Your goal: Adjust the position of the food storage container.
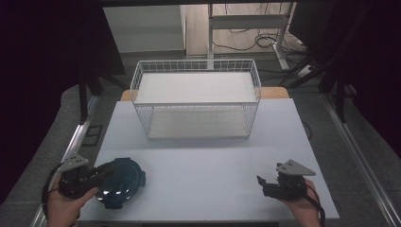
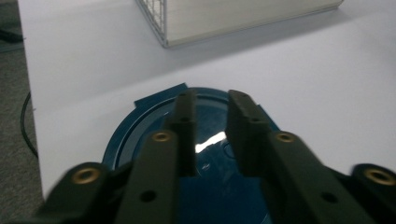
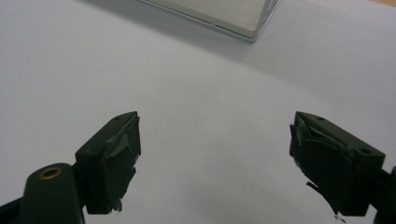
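Left gripper [image 1: 97, 174] hovers over the blue lid [image 1: 119, 182] at the desk's near-left corner, jaws narrow but apart — lining up a grab; right gripper [image 1: 263, 183] waits aside, jaws wide.

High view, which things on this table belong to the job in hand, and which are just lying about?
In the job:
- blue lid, under the jaws of the left hand-held gripper
- left hand-held gripper

Just there:
- white wire basket, at the back of the table
- right hand-held gripper, jaws apart over bare table
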A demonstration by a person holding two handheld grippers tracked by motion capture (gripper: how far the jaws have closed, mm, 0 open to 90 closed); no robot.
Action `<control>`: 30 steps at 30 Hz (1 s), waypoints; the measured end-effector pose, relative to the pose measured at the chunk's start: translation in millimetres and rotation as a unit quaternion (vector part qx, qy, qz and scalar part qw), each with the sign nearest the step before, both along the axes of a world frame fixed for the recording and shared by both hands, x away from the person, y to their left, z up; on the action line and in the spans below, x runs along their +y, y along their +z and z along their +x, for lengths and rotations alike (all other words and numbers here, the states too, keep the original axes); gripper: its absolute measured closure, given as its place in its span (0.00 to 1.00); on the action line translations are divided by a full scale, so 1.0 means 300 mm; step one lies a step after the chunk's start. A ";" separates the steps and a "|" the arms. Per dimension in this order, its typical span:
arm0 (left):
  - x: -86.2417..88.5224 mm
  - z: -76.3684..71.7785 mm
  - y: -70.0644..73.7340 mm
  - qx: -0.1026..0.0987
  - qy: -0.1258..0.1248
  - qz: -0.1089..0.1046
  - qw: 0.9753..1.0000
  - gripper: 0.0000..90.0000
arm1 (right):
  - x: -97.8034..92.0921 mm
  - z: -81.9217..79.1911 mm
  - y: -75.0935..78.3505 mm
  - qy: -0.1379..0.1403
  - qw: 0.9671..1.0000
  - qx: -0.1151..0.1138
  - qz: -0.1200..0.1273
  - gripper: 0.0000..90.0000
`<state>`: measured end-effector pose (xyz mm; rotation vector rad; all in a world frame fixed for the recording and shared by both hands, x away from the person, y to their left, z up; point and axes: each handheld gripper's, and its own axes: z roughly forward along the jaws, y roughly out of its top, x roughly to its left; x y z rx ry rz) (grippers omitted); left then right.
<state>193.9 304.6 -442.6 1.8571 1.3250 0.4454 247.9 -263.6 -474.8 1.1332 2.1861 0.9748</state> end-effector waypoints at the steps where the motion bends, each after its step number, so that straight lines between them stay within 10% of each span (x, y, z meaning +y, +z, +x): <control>1: 0.006 -0.003 -0.002 0.001 0.001 0.000 1.000 0.84 | 0.000 0.000 0.000 0.000 1.000 0.000 0.000 0.18; 14: 0.143 -0.092 -0.047 0.016 0.047 0.002 0.999 1.00 | 0.005 0.000 -0.004 0.002 1.000 0.001 -0.005 0.18; 30: 0.238 -0.094 -0.191 0.106 0.083 0.009 0.991 1.00 | 0.016 -0.001 -0.016 0.009 1.000 0.004 -0.016 0.18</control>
